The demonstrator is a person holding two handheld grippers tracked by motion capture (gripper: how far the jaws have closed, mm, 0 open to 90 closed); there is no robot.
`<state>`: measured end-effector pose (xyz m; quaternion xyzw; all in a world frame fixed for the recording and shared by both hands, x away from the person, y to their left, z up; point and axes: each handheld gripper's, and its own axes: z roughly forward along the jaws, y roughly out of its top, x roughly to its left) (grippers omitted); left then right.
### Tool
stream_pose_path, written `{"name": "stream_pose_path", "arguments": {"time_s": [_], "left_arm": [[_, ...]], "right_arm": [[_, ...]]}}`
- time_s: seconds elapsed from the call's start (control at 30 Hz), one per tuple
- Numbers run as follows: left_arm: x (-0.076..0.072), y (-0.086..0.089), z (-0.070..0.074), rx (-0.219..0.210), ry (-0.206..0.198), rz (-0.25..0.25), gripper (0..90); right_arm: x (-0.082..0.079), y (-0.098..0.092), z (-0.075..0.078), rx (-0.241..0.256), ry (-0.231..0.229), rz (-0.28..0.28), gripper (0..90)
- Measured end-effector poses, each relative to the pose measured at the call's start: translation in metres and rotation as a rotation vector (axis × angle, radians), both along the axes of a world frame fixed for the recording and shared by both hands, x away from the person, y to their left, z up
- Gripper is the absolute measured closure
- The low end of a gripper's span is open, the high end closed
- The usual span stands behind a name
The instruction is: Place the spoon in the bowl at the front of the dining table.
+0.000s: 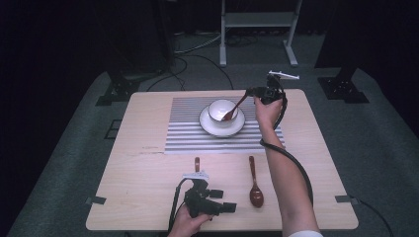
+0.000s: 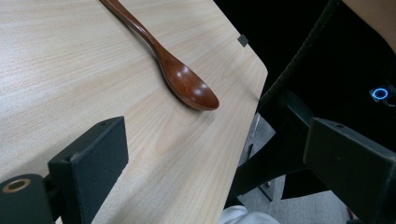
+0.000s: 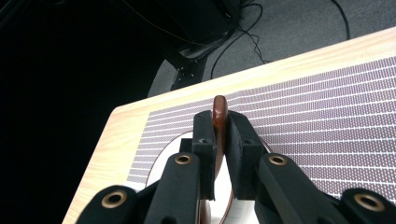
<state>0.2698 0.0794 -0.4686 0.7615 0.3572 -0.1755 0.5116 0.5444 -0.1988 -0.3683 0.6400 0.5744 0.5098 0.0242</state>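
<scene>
I count three wooden spoons on or above the bench (image 1: 148, 173), and I place everything from the white bowl (image 1: 222, 109). There is one bowl, and it sits on one white plate (image 1: 207, 126), which lies on the one striped mat (image 1: 188, 133) at the far half of the bench. My right tongs (image 1: 250, 92) hover just to the right of the bowl and are closed on the handle of the first spoon (image 1: 233, 109); its dark head dips down into the bowl. In the right gripper view the two black jaws pinch the reddish handle end (image 3: 219, 112) between them, with the mat's stripes (image 3: 327, 130) running beyond. The second spoon (image 1: 255, 182) lies flat on the bare wood nearer to me than the bowl and slightly to its right, head pointing toward my edge; the left gripper view shows the same spoon (image 2: 187, 81) resting close to the bench corner. The third spoon (image 1: 197, 164) shows as a short brown handle nearer to me than the bowl and a little to its left, its lower part hidden behind my left tongs (image 1: 225, 201). Those tongs stand open, jaws well apart and holding nothing, low over the wood just left of the second spoon.
</scene>
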Motion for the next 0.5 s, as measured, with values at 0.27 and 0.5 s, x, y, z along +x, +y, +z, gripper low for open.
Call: {"name": "stream_pose_path", "arguments": {"time_s": [0.27,0.5], "left_arm": [[0.000,-0.001,0.000,-0.004,-0.002,0.003,5.4],[0.001,-0.001,0.000,-0.005,-0.001,0.012,5.4]], "right_arm": [[0.000,-0.002,-0.008,0.007,0.015,0.010,81.6],[0.001,-0.007,-0.014,0.012,0.031,0.022,81.6]]}}
